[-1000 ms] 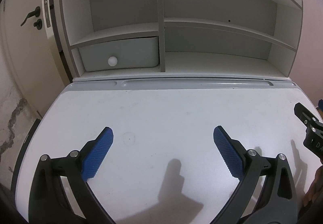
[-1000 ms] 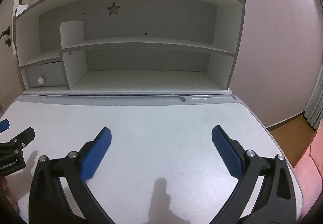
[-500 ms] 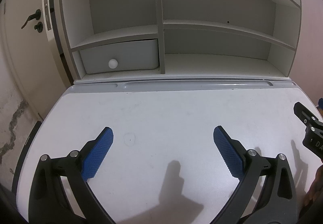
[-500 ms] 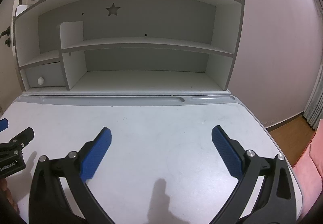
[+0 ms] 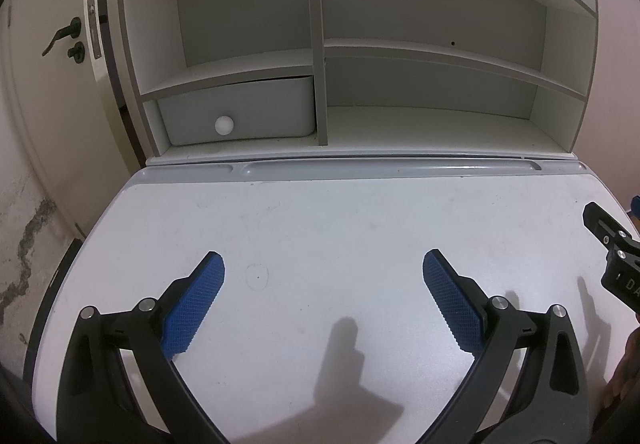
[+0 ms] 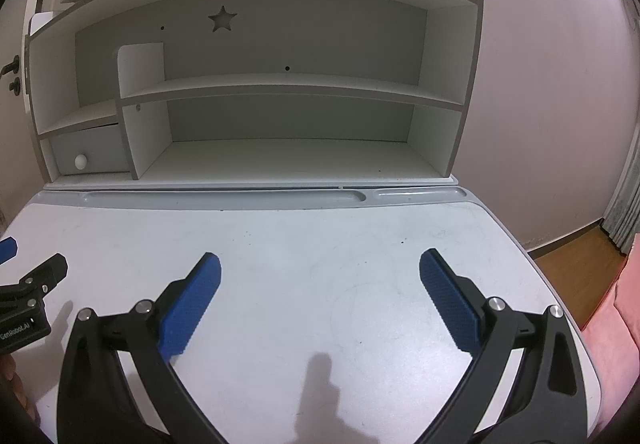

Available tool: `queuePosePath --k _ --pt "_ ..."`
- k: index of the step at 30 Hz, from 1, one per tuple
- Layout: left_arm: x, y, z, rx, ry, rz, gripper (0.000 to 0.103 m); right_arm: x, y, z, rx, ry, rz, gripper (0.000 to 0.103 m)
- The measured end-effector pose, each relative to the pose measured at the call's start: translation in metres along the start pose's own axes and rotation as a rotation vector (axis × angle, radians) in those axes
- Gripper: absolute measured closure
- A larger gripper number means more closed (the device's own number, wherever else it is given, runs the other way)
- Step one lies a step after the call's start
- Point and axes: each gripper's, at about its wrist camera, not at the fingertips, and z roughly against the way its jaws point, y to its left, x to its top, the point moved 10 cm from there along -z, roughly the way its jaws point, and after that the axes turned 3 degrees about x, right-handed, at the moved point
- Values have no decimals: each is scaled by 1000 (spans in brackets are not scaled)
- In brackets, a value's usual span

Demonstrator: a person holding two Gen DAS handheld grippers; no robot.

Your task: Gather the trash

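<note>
The white worktop [image 5: 320, 228] filled most of both views, its surface bare apart from faint scuffs and the shadows of the tools. Behind it stood a white hutch [image 6: 256, 84] with open shelves, a star cutout [image 6: 222, 18] in its back panel, and a groove [image 5: 360, 166] running along the worktop's rear edge. A grey drawer [image 5: 236, 110] with a round white knob [image 5: 224, 124] sat in the hutch's lower left bay. A door [image 5: 44, 76] with a dark handle stood to the left. The left tongs [image 5: 323, 282] hovered over the worktop with blue pads spread wide, gripping nothing; the right tongs [image 6: 320, 280] hovered likewise, wide and holding nothing. No trash showed in either view.
</note>
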Motion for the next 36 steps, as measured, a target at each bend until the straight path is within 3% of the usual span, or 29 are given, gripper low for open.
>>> queuePosePath --k 16,25,36 --pt "-3 -2 0 -2 11 -2 7 -1 -1 0 3 0 0 7" --pt "0 -3 9 6 -30 -6 7 -1 -2 0 3 1 0 7" --pt "-6 -4 7 9 3 3 7 -1 -2 -1 -4 11 3 7"
